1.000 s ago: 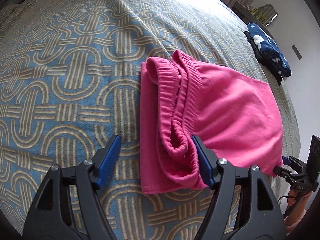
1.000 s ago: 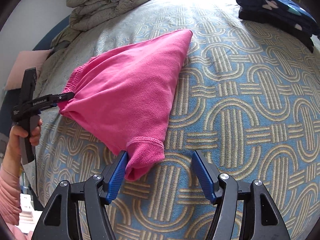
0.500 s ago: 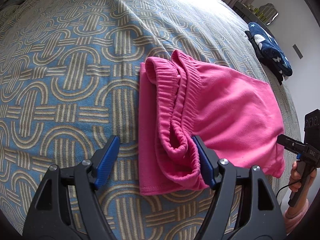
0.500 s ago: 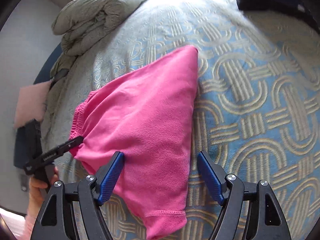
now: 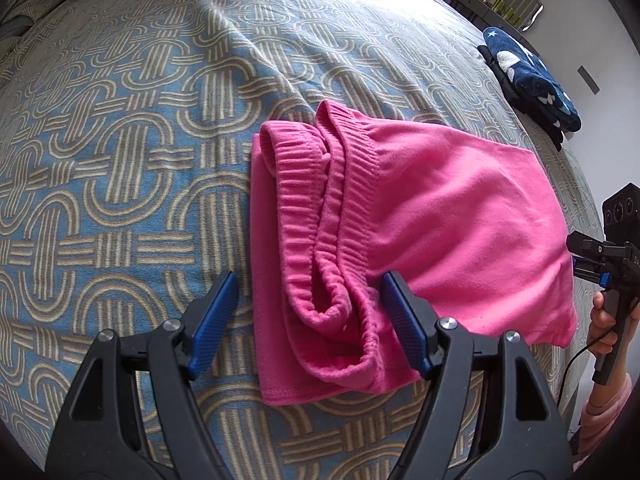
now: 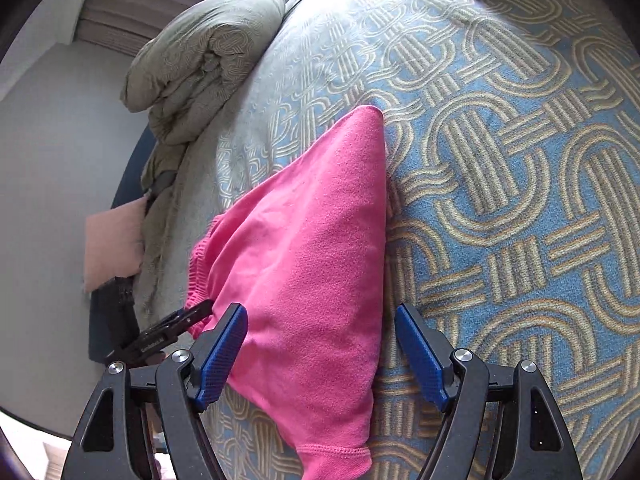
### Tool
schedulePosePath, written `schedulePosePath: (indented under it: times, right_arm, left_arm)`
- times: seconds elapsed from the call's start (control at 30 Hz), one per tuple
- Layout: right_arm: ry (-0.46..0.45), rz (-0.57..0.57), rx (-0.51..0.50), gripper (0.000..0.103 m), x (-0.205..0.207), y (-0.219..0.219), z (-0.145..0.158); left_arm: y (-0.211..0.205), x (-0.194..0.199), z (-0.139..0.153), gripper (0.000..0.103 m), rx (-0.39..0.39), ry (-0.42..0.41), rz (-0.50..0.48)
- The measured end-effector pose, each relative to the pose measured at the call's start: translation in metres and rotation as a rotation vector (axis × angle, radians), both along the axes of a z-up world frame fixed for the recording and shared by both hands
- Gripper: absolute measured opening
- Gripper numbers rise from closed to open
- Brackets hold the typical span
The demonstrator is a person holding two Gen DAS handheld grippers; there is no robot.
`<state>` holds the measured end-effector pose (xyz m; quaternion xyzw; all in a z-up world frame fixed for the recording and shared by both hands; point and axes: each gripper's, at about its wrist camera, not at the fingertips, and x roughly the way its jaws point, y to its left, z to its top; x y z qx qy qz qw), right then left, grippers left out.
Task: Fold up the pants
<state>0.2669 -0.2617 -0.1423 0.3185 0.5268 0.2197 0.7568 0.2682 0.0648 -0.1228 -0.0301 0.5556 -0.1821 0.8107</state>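
Observation:
Pink pants (image 5: 440,216) lie folded on the patterned bedspread (image 5: 120,152), the ribbed waistband (image 5: 320,208) bunched toward my left gripper. My left gripper (image 5: 308,292) is open and straddles the waistband's near end; only its right pad touches cloth. In the right wrist view the pants (image 6: 312,240) taper away to a far corner, with the hem end nearest. My right gripper (image 6: 320,320) stands open above the hem end, with cloth under the gap. The right gripper (image 5: 584,256) also shows at the pants' far edge, and the left gripper's tip (image 6: 192,316) at the waistband.
A folded navy garment with white stars (image 5: 532,76) lies near the bed's far right edge. A rolled grey-green duvet (image 6: 200,60) and a pink pillow (image 6: 116,244) sit at the head end. A person's hand (image 5: 604,320) holds the right gripper beside the bed.
My right gripper has moved forward over the pants' hem end and rolled, its jaws a little wider. The hem end now lies under it. My left gripper has hardly moved.

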Motion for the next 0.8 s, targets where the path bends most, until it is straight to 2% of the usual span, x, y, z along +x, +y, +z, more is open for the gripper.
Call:
schedulePosePath:
  times: [0.13,0.23,0.33,0.37,0.4,0.43,0.47,0.5,0.63,0.8]
  right_arm:
    - [0.0,-0.01,0.0,0.078,0.01,0.005,-0.001]
    - [0.002,-0.018,0.009,0.078,0.021,0.008,-0.003]
    - [-0.001,0.002,-0.003,0.077,0.025,0.014,-0.004]
    - [-0.006,0.023,-0.033,0.07,0.026,0.02,-0.003]
    - [-0.017,0.046,-0.069,0.05,0.026,0.027,0.0]
    - [-0.026,0.065,-0.107,0.039,0.026,0.033,0.002]
    - [-0.034,0.078,-0.136,0.025,0.025,0.037,0.004]
    - [-0.044,0.087,-0.152,0.021,0.023,0.039,0.007]
    - [-0.127,0.074,-0.178,0.019,0.012,0.042,0.028]
    - [-0.224,0.089,-0.247,0.019,-0.008,0.038,0.057]
  left_arm:
    - [-0.008,0.004,0.0,0.073,-0.004,-0.002,-0.014]
    - [-0.016,0.008,0.0,0.069,0.002,0.007,-0.02]
    - [-0.02,0.009,0.0,0.057,-0.001,0.004,-0.028]
    - [-0.019,0.009,0.002,0.046,-0.01,-0.001,-0.027]
    - [-0.018,0.008,0.003,0.036,-0.02,-0.006,-0.026]
    - [-0.017,0.008,0.005,0.034,-0.034,-0.009,-0.026]
    - [-0.017,0.006,0.007,0.03,-0.044,-0.017,-0.025]
    - [-0.018,0.004,0.009,0.03,-0.037,-0.031,-0.027]
    - [-0.032,-0.007,0.019,0.028,0.031,-0.086,-0.053]
    - [-0.049,-0.018,0.037,0.028,0.012,-0.113,-0.095]
